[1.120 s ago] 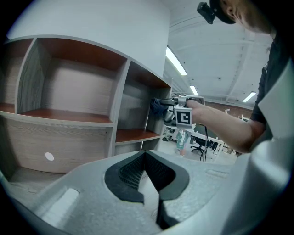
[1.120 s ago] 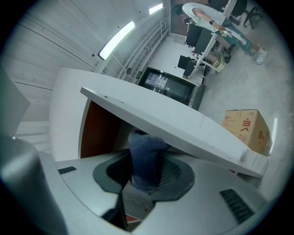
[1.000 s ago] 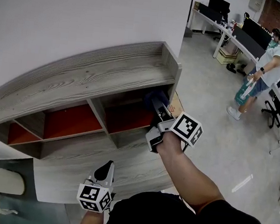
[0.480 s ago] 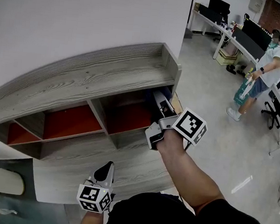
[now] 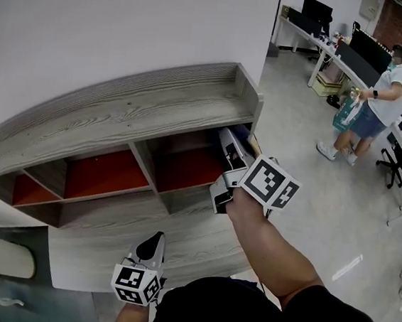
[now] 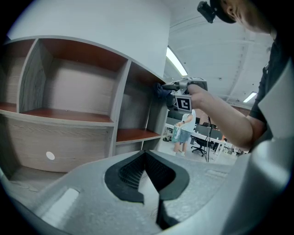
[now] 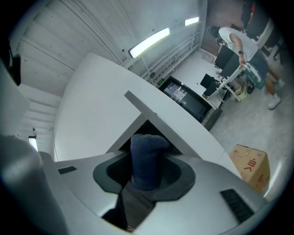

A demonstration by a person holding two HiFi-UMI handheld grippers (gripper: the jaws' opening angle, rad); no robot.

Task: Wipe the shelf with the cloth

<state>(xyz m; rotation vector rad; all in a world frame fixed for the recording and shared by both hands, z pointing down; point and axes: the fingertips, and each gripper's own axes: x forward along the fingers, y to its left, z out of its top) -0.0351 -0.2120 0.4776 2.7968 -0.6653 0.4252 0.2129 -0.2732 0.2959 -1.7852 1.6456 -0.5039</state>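
Dark blue cloth, bunched, clamped between the jaws of the right gripper. It sits high in the right-hand compartment of the grey wood shelf, at the corner under the top board, by the end panel. Compartments red-lined. Lower down, the left gripper hangs before the shelf's bottom board, well apart from the right one, jaws together on nothing. Beyond: a person standing beside desks; a cardboard box on the floor.

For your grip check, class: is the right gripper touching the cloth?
Touching. The right gripper clamps the cloth between its jaws, plainly shown in the right gripper view.
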